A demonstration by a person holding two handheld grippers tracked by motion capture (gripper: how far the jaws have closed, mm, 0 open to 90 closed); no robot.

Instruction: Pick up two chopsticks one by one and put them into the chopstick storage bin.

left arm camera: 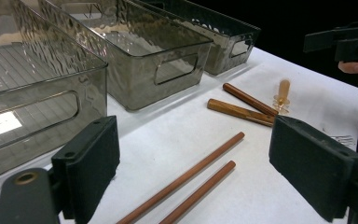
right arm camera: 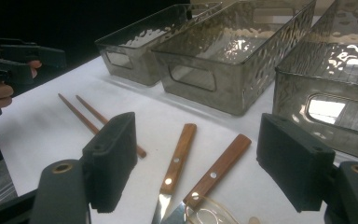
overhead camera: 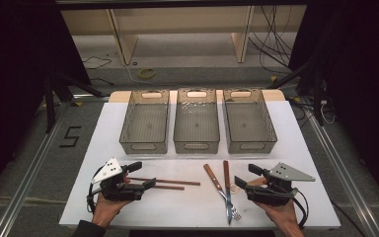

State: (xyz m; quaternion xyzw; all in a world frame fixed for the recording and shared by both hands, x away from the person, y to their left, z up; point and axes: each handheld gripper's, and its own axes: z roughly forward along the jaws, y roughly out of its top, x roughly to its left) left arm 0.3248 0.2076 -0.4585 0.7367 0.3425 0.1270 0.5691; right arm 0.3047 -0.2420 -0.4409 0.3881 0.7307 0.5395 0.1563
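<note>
My left gripper and right gripper hung with fingers open and empty. 2 chopsticks lay on the desk beside the left; I judged grasping them came next, needing a lower, aligned approach.

chopsticks left of knife, bins behind
</note>
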